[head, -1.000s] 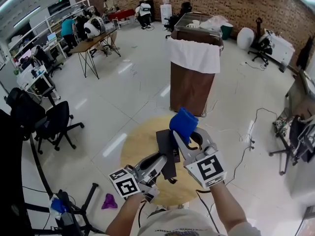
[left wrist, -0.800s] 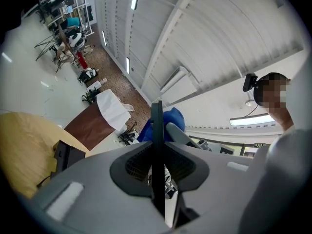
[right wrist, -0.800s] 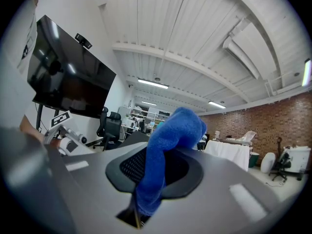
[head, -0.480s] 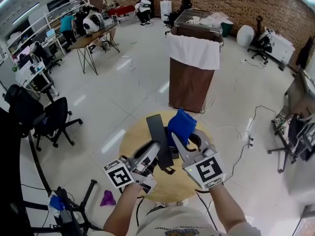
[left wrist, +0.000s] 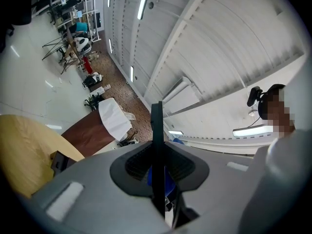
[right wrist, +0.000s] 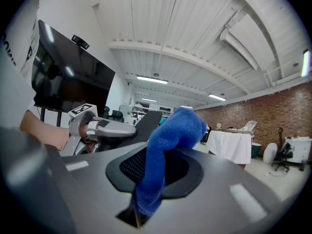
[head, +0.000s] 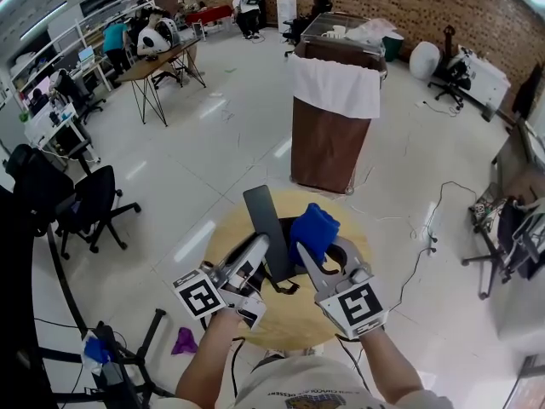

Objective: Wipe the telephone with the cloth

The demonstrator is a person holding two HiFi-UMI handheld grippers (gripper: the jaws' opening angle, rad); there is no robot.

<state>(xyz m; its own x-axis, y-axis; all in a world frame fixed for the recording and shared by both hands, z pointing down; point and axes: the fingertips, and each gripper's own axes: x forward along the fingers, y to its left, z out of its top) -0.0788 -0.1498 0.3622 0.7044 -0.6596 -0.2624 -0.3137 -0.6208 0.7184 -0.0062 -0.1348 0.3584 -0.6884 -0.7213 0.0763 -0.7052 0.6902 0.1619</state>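
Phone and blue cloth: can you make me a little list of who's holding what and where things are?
phone: black, lifted off the table, tilted
phone held by: left hand-held gripper, shut on its lower end
cloth: blue, bunched up
cloth held by: right hand-held gripper, shut on it
cloth and phone: side by side, cloth on the right; can't tell if they touch
table: round, yellowish wood, under both
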